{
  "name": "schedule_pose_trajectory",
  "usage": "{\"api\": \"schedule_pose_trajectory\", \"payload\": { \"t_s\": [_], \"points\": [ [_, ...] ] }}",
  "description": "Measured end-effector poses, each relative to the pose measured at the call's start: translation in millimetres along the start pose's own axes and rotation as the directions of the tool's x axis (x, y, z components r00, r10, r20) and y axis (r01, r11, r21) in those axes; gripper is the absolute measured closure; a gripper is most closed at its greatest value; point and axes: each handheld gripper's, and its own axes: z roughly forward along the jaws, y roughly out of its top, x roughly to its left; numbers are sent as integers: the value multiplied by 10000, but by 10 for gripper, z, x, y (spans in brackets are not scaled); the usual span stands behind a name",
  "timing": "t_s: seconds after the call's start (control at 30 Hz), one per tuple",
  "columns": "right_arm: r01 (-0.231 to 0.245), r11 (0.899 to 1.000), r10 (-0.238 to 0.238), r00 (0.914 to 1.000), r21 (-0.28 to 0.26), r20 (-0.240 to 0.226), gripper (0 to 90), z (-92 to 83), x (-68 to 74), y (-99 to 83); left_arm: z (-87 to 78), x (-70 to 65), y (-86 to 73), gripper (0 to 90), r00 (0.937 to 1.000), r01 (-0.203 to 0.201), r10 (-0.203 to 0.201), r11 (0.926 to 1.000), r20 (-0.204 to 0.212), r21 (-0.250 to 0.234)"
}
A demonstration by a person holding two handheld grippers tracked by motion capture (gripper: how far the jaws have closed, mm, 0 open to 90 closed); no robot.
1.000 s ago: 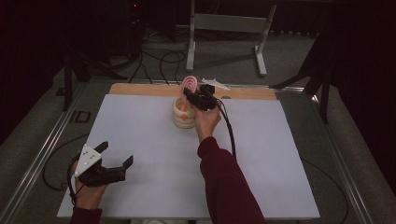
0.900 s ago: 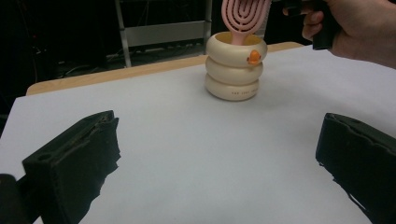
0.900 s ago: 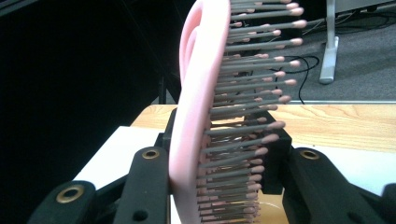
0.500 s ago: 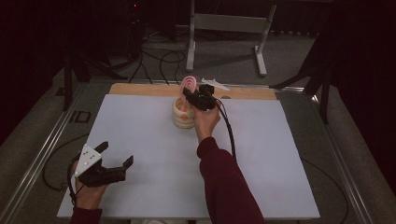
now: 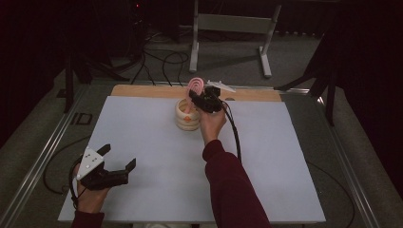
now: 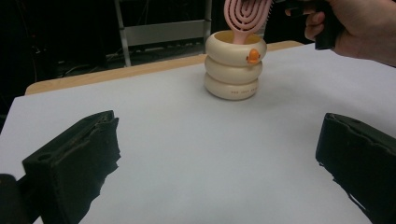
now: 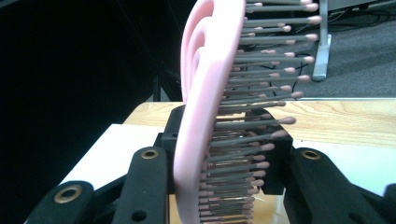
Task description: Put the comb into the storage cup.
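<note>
A pink hairbrush [image 5: 194, 85] stands upright with its lower end inside a cream ringed cup [image 5: 187, 116] at the far middle of the white sheet. My right gripper [image 5: 194, 97] is shut on the brush just above the cup's rim. In the right gripper view its two black jaws clamp the pink hairbrush [image 7: 210, 93] across back and bristles. The left gripper view shows the cup [image 6: 232, 65] with a small orange duck on its side and the brush [image 6: 245, 14] rising from it. My left gripper [image 5: 119, 156] rests at the near left, open, nothing between its fingers.
The white sheet [image 5: 157, 142] covers the table, with a wooden strip [image 5: 142, 91] along its far edge. A metal stand [image 5: 233, 28] and cables lie on the floor behind. Metal rails run along both table sides.
</note>
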Motion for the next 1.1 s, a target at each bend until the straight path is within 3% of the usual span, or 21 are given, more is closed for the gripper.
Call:
{"api": "schedule_pose_trajectory", "payload": {
  "t_s": [1.1],
  "points": [
    [35,9998,-41,9996,203,296,611,-75,-177,-10,30,-13,-17,1,10000,0,-1,9999,28,104]
  ]
}}
